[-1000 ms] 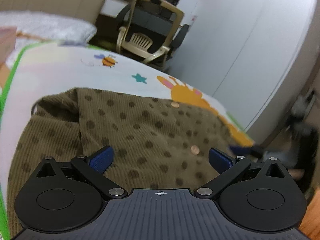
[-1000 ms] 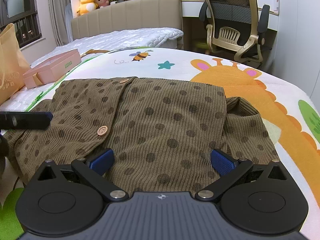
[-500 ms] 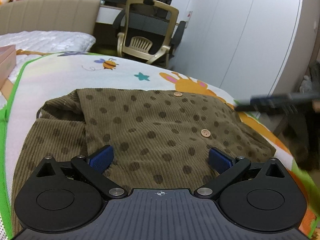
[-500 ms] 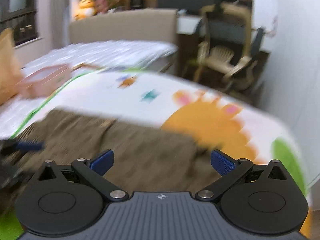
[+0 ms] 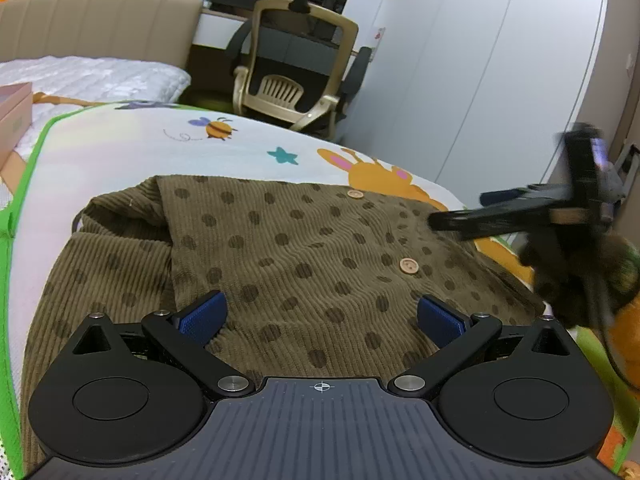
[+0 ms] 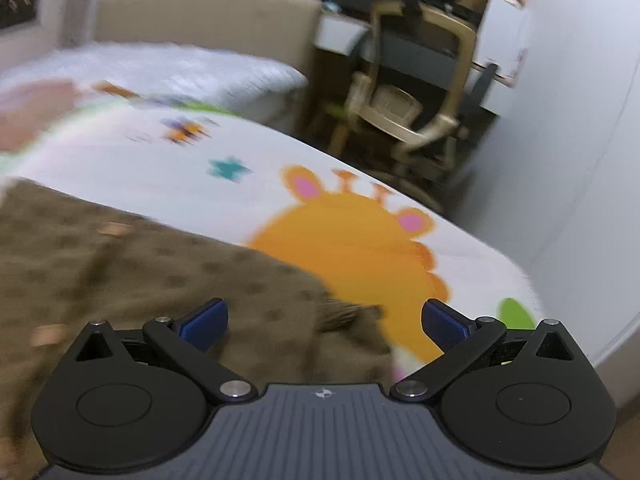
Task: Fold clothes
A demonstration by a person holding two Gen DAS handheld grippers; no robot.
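A brown corduroy cardigan (image 5: pixel 288 248) with dark dots and wooden buttons lies flat on the cartoon play mat (image 5: pixel 120 152). My left gripper (image 5: pixel 320 316) is open and empty, low over the garment's near edge. My right gripper (image 6: pixel 324 320) is open and empty over the garment's right edge (image 6: pixel 160 280), where its view is motion-blurred. In the left wrist view the right gripper (image 5: pixel 520 212) shows blurred at the far right, above the cardigan's right side.
An office chair (image 5: pixel 296 80) stands beyond the mat by a white wardrobe (image 5: pixel 480 80). A bed with a beige headboard (image 5: pixel 100 28) lies at the back left. A pink box (image 5: pixel 14 112) sits at the left edge.
The right gripper has swung right, toward the cardigan's right edge, its view blurring. The left gripper has tilted and shifted a little over the near edge. Both stay open.
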